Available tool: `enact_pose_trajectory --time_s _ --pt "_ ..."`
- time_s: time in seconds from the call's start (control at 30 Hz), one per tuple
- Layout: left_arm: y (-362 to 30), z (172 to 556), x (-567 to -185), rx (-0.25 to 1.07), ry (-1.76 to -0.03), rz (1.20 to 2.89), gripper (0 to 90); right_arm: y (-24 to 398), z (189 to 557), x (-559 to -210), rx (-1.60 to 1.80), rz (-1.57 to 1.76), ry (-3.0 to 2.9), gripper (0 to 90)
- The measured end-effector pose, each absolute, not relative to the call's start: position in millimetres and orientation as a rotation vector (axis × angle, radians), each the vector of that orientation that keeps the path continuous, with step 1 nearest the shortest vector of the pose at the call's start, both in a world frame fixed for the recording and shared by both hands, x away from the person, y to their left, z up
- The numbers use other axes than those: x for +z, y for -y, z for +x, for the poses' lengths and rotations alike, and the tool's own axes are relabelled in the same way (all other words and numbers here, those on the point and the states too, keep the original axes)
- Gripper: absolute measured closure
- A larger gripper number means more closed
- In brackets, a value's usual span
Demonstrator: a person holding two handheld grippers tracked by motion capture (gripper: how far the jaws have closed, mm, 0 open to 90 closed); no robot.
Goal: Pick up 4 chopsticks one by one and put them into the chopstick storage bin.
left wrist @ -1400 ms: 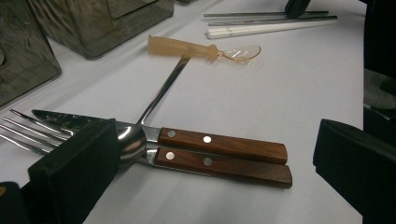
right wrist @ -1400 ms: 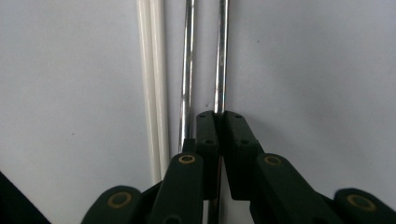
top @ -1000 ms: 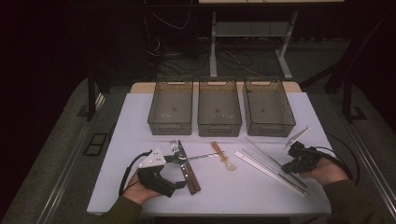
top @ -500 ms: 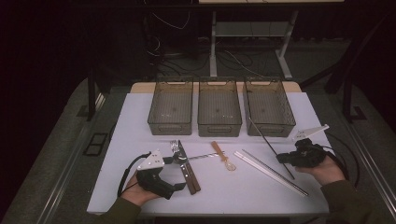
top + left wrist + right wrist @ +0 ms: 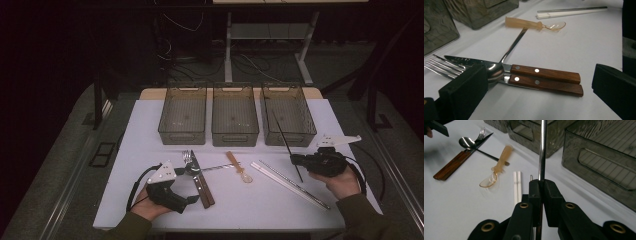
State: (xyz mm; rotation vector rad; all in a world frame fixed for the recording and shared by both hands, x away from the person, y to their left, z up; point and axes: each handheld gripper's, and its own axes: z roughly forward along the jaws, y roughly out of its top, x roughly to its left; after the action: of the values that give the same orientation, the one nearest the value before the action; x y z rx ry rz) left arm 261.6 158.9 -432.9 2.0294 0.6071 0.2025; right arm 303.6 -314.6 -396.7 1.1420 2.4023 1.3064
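right gripper (image 5: 296,159) at the right of the high view has its fingers pinching one metal chopstick (image 5: 283,134), tip slanting over the right bin (image 5: 288,116), so I'd keep it steep and centred before releasing, while the left gripper (image 5: 536,95) fingers sit spread by the spoon (image 5: 496,71).

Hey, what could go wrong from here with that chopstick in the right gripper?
1. The right gripper pinches the metal chopstick near one end, so the long free end may pivot or slip in the grip.
2. That end leans over the right bin and could catch its rim on the way in.
3. The left gripper stands open at the crossed knife, fork and spoon; closing there may drag more than one.
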Motion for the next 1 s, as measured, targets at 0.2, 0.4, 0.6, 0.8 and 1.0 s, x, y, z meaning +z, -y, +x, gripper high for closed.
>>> enact_pose_trajectory --time_s 0.2,0.4,0.6,0.8,1.0 --pt "-158 262 -433 0.202 -0.610 2.033 0.0 309 304 -395 1.343 1.138 -2.371 85.1" --pt "-159 263 -433 0.205 -0.615 2.024 0.0 302 305 -389 1.411 1.104 -2.326 85.1" --pt "-158 263 -433 0.209 -0.621 2.027 0.0 292 305 -384 1.456 1.072 -2.306 85.1" --pt "-158 264 -434 0.209 -0.633 2.021 0.0 281 310 -380 1.475 1.046 -2.300 85.1" --pt "-160 264 -434 0.205 -0.643 2.015 0.0 270 313 -376 1.485 1.037 -2.293 85.1"
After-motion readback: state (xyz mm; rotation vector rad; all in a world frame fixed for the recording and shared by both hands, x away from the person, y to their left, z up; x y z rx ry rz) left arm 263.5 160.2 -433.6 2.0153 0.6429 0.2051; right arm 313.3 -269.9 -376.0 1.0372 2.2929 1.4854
